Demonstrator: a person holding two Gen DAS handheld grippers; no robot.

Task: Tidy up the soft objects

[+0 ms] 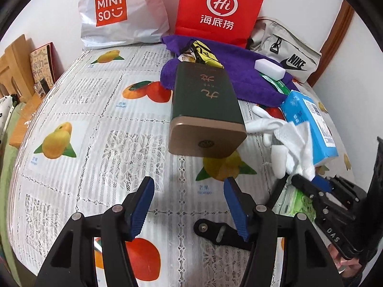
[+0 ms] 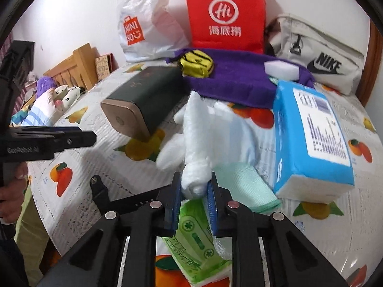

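Our right gripper (image 2: pixel 194 186) pinches the near tip of a white glove (image 2: pixel 203 129) lying on the fruit-print bench (image 2: pixel 95 167), likely to lift it clear. Our left gripper (image 1: pixel 189 189) hangs open, empty, before a green tin (image 1: pixel 205 105).

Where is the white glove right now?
The white glove lies mid-table in the right wrist view, between the dark green tin and the blue tissue pack, and the right tool is pinching its near end.
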